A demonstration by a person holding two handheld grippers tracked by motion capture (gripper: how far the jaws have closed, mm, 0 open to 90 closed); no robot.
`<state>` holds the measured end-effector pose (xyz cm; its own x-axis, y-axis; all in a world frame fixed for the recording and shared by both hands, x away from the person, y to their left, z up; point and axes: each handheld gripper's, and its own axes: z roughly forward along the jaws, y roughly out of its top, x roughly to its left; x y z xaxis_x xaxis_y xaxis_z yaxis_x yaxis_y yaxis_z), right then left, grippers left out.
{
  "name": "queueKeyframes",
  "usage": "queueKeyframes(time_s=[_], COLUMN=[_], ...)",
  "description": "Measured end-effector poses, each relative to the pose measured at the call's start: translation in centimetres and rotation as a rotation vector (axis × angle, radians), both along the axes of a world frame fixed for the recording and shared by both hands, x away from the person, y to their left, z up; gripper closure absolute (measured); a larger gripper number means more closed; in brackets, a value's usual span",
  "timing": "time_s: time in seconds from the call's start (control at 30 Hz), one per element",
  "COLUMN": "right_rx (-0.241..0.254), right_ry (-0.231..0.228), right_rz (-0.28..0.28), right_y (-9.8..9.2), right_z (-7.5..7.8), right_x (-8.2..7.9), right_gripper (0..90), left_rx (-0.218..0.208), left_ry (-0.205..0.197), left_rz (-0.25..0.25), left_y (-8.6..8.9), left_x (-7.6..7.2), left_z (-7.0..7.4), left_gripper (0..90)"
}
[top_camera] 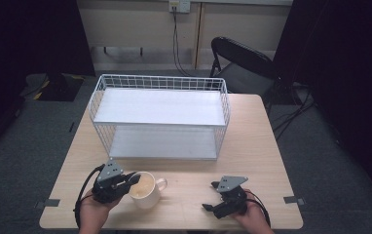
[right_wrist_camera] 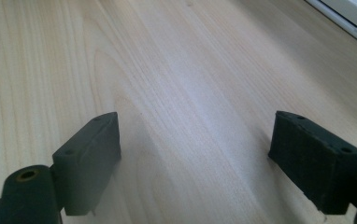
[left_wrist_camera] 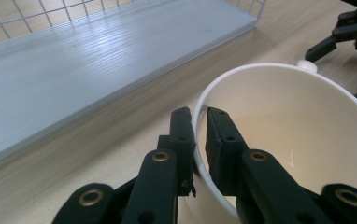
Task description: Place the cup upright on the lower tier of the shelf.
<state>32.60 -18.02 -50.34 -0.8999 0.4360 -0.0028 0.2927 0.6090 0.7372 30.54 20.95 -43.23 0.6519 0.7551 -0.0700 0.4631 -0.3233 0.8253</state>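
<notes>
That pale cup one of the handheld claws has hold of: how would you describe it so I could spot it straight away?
Start at the white wire rack on the wooden table, then come toward the person's edge. There, at the left gripper, stands a cream mug; the jaws pinch its rim, one inside and one outside. It is the table's only round, pale vessel, with a loop handle pointing toward the right gripper.

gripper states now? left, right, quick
Left gripper: closed on the rim of the white cup, one jaw inside, one outside.
Right gripper: open, holding nothing, over the table.
</notes>
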Motion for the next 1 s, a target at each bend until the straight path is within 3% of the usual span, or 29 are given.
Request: queueKeyframes(time_s=[0.37, 0.6, 1.0], right_rx=[0.0, 0.0, 0.0], right_ry=[0.0, 0.0, 0.0], right_rz=[0.0, 0.0, -0.001], right_y=[0.0, 0.0, 0.0], right_z=[0.0, 0.0, 0.0], right_x=[0.0, 0.0, 0.0], right_gripper=[15.6, 15.7, 15.6], left_rx=[-0.023, -0.009, 0.021], left_ry=[-0.02, -0.039, -0.032], left_rz=[0.042, 0.061, 0.089], left_y=[0.8, 1.1, 1.8], left_x=[0.4, 0.5, 1.0], left_z=[0.5, 0.8, 0.8], left_gripper=[81.7, 81.7, 81.8])
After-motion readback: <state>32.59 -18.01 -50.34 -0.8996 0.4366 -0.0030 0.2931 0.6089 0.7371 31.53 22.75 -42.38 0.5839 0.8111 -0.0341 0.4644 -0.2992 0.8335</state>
